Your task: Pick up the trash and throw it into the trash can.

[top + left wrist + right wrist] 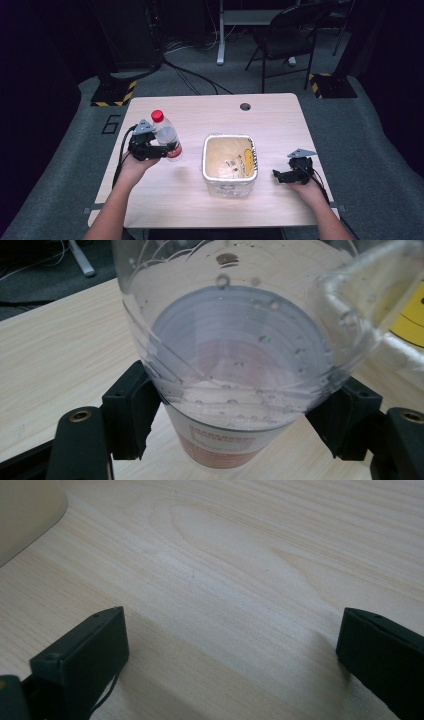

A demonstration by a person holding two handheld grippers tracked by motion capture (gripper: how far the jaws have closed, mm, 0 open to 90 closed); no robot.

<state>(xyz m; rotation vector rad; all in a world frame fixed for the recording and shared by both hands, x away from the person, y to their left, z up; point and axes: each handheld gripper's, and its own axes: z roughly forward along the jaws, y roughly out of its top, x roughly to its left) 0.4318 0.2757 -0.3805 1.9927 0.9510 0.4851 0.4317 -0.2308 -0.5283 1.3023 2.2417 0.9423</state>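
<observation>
Left gripper [161,150] pinches a clear bottle [167,135] at left centre of the high view; right gripper [276,175] rests at right with jaws spread on nothing.

The bottle has a red cap [157,115] and a red-and-white label [225,440]; its print is too blurred to read in the left gripper view, where droplets show inside. A lined bin [230,186] stands mid-frame. The right gripper view shows bare table [240,580] between its 2 jaws.
</observation>
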